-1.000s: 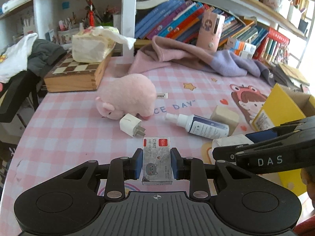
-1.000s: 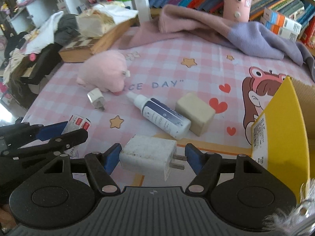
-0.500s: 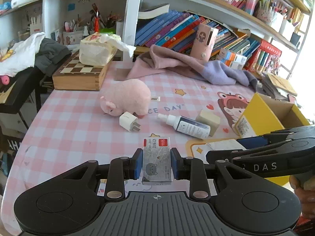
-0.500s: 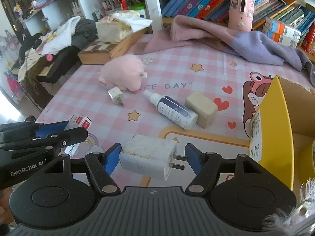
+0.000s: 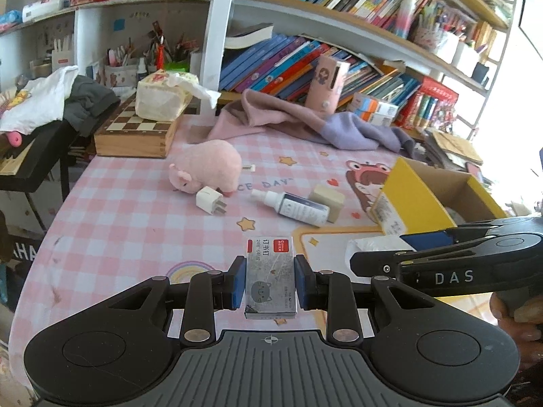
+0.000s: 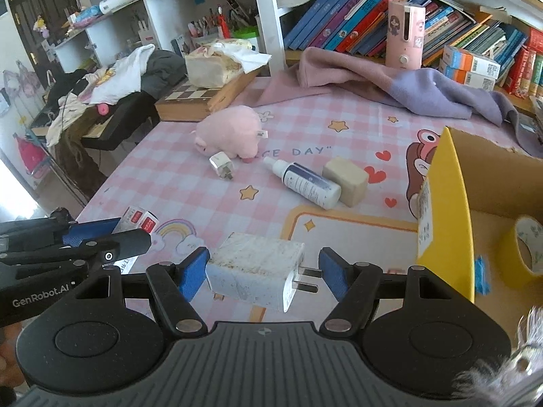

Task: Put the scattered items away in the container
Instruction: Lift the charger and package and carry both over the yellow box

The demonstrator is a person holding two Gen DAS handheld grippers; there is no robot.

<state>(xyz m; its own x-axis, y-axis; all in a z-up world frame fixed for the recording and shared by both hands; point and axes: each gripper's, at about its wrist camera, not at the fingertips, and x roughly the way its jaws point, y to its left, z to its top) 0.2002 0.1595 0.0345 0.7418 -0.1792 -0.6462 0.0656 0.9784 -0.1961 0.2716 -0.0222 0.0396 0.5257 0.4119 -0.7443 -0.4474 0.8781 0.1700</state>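
A round table under a pink-and-white checked cloth (image 5: 129,217) printed with stars and a rainbow stands before white shelving crammed with slanting books (image 5: 305,64). At its far left a wooden chessboard box (image 5: 135,132) carries a cream tissue pack (image 5: 159,98); next come a pink plush pig (image 5: 207,166), a small white plug adapter (image 5: 208,200), a white spray bottle with a dark label (image 5: 295,205) lying touching a beige block (image 5: 327,198), a crumpled pink-and-lilac cloth (image 5: 305,122) behind them, and at the right the open yellow cardboard box (image 6: 451,196) holding a yellow tape roll (image 6: 522,251). The left gripper (image 5: 270,279) is clamped on a small grey staple box with a red tab (image 5: 270,278); the right gripper (image 6: 263,271) is clamped on a large speckled white charger (image 6: 251,268), just beside the box's near wall. Compared with a second ago, both tools sit higher and farther back, so more shelving shows and the box interior has come into the right wrist view; both grips are unchanged.
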